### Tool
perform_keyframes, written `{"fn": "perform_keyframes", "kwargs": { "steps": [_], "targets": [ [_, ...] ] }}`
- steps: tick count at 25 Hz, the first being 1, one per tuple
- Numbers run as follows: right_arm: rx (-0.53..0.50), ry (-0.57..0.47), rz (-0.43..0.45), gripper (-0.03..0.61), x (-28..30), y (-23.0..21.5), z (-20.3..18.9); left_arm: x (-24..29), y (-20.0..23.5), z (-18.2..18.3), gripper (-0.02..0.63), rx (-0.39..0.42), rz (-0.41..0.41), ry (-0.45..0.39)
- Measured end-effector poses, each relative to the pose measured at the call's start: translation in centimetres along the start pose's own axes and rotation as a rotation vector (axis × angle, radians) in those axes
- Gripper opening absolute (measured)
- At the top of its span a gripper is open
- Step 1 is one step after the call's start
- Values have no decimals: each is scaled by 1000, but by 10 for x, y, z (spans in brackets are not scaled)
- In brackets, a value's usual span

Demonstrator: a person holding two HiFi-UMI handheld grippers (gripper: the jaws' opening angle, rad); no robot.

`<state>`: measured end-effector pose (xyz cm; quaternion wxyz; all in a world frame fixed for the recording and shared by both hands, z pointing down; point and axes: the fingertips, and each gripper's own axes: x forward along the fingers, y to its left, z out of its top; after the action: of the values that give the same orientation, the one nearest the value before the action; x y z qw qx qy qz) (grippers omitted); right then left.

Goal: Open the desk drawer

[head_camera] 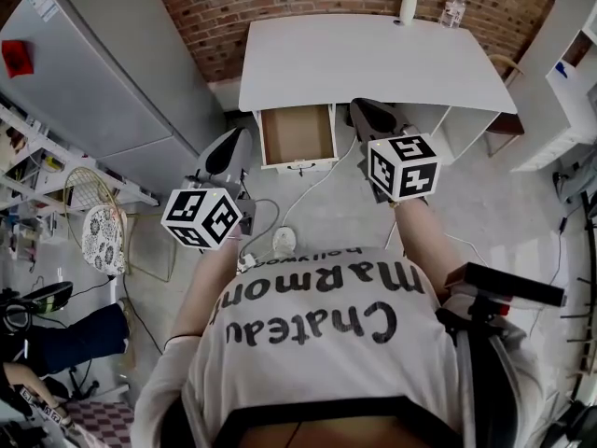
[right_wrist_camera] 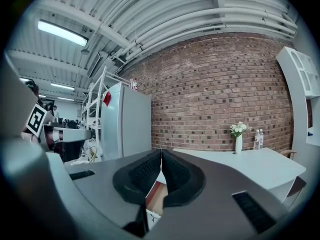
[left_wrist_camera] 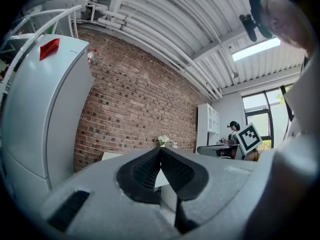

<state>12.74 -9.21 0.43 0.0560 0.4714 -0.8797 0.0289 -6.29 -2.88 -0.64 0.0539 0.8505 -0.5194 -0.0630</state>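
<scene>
— While both pairs of jaws are pressed together, do they hold anything?
— Nothing: one left gripper [head_camera: 241, 136], one right gripper [head_camera: 362, 108], both empty. One desk drawer [head_camera: 298, 134] stands pulled out between them, under one white desk [head_camera: 373, 59].

The person wears a white short-sleeved T-shirt [head_camera: 308, 362] with large black lettering [head_camera: 322, 311]. The left tool [left_wrist_camera: 160, 151] and the right tool [right_wrist_camera: 161, 152] each have a smooth grey shell, black ribbed pads [left_wrist_camera: 142, 171] and a white cube [head_camera: 202, 217] printed with black square markers.
</scene>
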Motion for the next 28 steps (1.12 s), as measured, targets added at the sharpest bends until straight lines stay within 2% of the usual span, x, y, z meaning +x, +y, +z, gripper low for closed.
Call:
{"fn": "perform_keyframes", "kwargs": {
  "steps": [7,28],
  "targets": [
    [30,43,-8,17,-4,-4,-23,-10,4,-11,15,-20,29,2],
    [39,72,-32,15,3,-18,-31,0,11,-15,15,-23,35,18]
  ]
}}
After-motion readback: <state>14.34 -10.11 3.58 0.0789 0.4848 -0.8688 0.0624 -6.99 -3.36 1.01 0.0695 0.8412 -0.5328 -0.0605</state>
